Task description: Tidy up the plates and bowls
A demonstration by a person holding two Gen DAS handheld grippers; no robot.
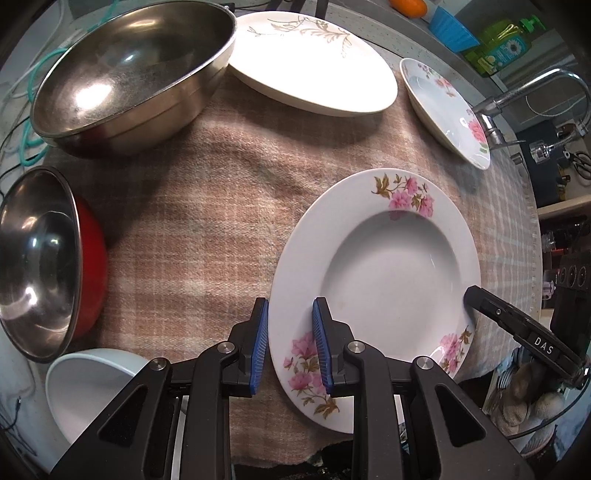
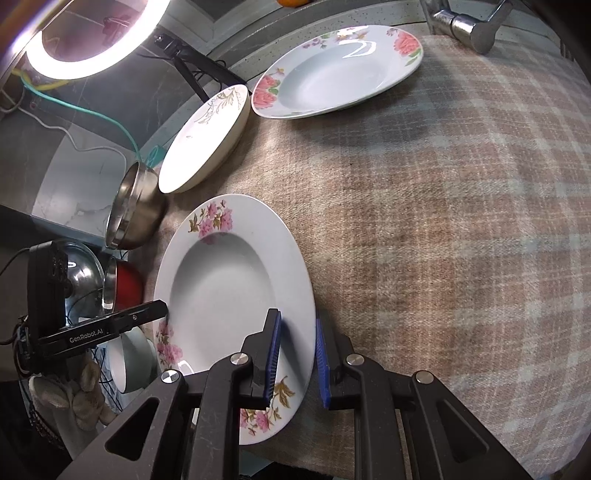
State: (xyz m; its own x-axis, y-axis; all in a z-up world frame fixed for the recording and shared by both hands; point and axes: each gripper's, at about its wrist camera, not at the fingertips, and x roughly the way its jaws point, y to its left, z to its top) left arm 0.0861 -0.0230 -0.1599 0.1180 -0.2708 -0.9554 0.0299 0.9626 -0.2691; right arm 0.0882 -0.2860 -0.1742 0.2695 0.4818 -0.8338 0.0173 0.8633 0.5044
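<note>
A white deep plate with pink flowers point(image 1: 388, 269) lies on the plaid cloth, also in the right wrist view point(image 2: 221, 288). My left gripper point(image 1: 290, 347) straddles its left rim, blue pads on either side, jaws apart. My right gripper point(image 2: 295, 354) straddles its right rim the same way, with gaps at the pads. Further off lie a second flowered plate point(image 1: 443, 107) point(image 2: 332, 70), a cream plate with a leaf print point(image 1: 314, 66) point(image 2: 207, 140), a large steel bowl point(image 1: 129, 74), a red-sided steel bowl point(image 1: 40, 258) and a white bowl point(image 1: 92, 387).
A plaid cloth point(image 1: 203, 221) point(image 2: 443, 221) covers the counter. A steel tap point(image 1: 535, 96) point(image 2: 469, 26) stands at the far right edge. A ring light point(image 2: 85, 40), cables and a green soap bottle point(image 1: 506, 40) are at the back.
</note>
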